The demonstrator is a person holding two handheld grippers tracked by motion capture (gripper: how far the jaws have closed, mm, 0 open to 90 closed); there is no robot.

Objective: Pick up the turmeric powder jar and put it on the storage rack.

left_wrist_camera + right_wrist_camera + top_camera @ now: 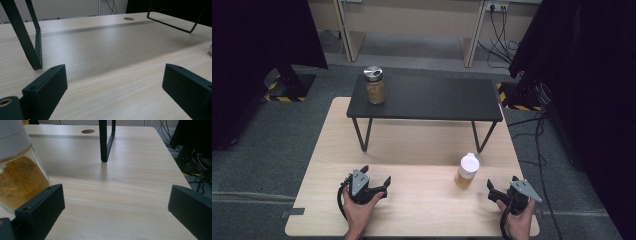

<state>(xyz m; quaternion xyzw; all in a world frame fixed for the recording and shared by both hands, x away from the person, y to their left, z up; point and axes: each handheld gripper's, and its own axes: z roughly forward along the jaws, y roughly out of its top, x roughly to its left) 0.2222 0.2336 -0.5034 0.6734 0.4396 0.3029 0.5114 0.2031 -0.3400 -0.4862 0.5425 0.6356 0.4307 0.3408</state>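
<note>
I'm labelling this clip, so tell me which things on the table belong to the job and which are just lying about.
In the job, as far as I can judge:
- white-capped jar of orange powder, nearest the right tongs
- left tongs, open and empty

Just there:
- black shelf
- metal-lidded jar on the shelf
- wooden table

Two jars stood in the scene: one with a white lid (467, 170) on the wooden table (422, 205) at about five o'clock, one with a silver lid (374, 85) on the single black shelf (437, 97) at eleven o'clock. Two grippers lay at the near edge, left gripper (376, 181) at seven o'clock and right gripper (502, 186) at five.
</note>
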